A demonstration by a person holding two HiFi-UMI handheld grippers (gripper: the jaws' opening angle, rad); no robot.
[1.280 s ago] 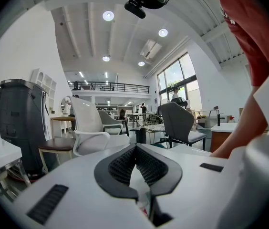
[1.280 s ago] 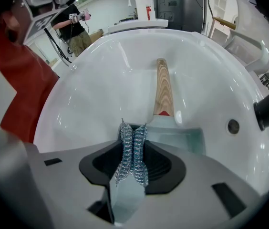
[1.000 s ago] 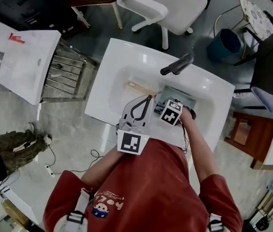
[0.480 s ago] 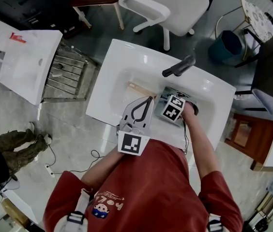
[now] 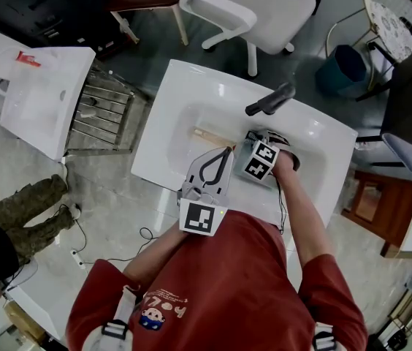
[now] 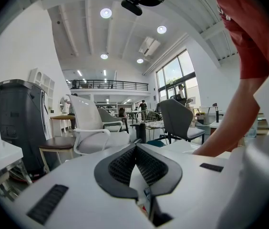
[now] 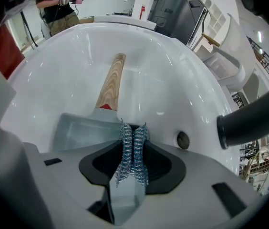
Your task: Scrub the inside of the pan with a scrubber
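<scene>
Your left hand-held gripper (image 5: 225, 151) sits over the near rim of the table (image 5: 163, 115). Its jaws meet at the tips with nothing between them. Its own view looks level across the room, so it points outward, not down. That arm is tucked close to your body, elbow bent. By the look of it, this side is doing no work. You could bring it to the wooden handle (image 7: 111, 82), which lies free in the basin, and steady the pan (image 7: 75, 128) while you scrub. A light grey pan on a smooth white basin will likely slide under pressure.

The pan rests in the basin, right of centre, with its handle toward your left. Your right hand-held gripper (image 7: 133, 129) is clamped on the scrubber (image 7: 133, 151), a blue-silver metal mesh pinched flat between the jaws and reaching past their tips. The mesh hangs over the pan's inside, close to the handle-side wall; whether it presses on the metal I cannot tell.

For a good scrub, tilt the tips down so the mesh, not the jaw ends, meets the pan's floor. Then work in short overlapping strokes into the corners. Your right forearm reaches forward and down into the basin, and the dark tap (image 5: 269, 98) stands just beyond the gripper.
</scene>
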